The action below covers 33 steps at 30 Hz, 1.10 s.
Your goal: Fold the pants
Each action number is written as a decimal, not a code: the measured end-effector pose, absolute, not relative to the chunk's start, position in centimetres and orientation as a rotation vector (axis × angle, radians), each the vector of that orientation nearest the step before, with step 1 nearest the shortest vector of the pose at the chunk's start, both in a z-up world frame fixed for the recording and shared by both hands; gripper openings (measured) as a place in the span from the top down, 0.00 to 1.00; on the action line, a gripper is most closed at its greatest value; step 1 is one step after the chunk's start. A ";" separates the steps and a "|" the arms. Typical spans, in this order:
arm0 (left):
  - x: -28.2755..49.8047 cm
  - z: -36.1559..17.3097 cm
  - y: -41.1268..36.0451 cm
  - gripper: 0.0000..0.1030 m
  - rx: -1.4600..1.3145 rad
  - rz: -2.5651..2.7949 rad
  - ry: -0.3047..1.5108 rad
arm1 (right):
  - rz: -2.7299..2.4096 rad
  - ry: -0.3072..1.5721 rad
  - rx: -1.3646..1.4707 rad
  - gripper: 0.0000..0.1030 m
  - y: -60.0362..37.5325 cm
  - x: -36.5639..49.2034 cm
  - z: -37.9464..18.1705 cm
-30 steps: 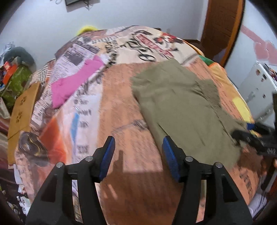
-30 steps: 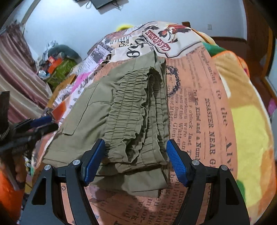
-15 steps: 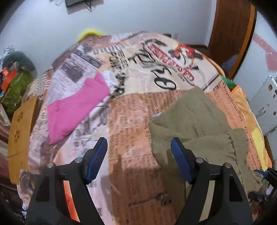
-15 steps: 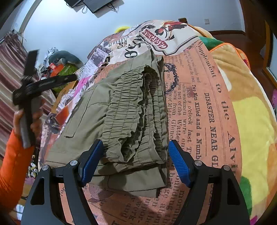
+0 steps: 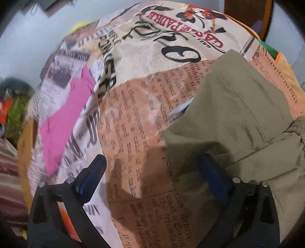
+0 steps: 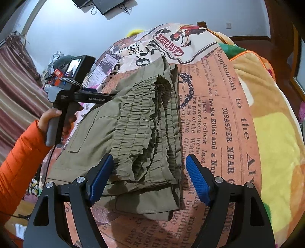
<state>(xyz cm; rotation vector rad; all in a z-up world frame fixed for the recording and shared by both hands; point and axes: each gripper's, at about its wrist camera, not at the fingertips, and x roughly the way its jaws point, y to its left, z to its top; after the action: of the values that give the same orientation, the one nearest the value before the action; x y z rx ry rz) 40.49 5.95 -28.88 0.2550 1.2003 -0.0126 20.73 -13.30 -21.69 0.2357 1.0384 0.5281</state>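
Observation:
Olive green pants (image 6: 137, 122) lie folded on a bed, their gathered waistband nearest the right gripper. In the left wrist view the pants (image 5: 238, 114) fill the right side. My right gripper (image 6: 149, 175) is open, its blue pads either side of the waistband end, holding nothing. My left gripper (image 5: 152, 171) is open and empty, low over the blanket at the pants' left edge, its right pad over the fabric. In the right wrist view the left gripper's handle (image 6: 63, 99) sits at the pants' far left side, held by a hand in an orange sleeve.
The bed carries a newspaper-print blanket (image 5: 133, 124) with a yellow and orange border (image 6: 276, 133). A pink garment (image 5: 64, 124) lies on the blanket's left part. Clutter (image 5: 11, 106) stands by the left wall. A wooden door (image 5: 246, 11) is at the far right.
My left gripper has moved down and closer to the pants' left edge, after first lifting. My right gripper has stayed open at the waistband.

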 end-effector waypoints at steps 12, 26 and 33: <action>33.5 -28.0 8.5 0.02 0.113 0.073 1.206 | 0.429 0.985 0.258 0.27 -15.9 19.4 -19.8; 21.7 -25.9 10.4 0.02 -0.070 0.117 1.174 | 0.421 0.995 0.233 0.27 -16.1 16.7 -19.2; 18.5 -25.2 10.3 0.03 -0.141 0.124 1.161 | 0.462 1.006 0.173 0.27 -14.1 16.1 -19.6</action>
<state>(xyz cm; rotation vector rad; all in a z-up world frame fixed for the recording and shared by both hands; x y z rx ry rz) 18.52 10.29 -25.20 -0.1411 1.1611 0.1244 16.14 -14.13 -19.63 0.1726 1.0065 0.4621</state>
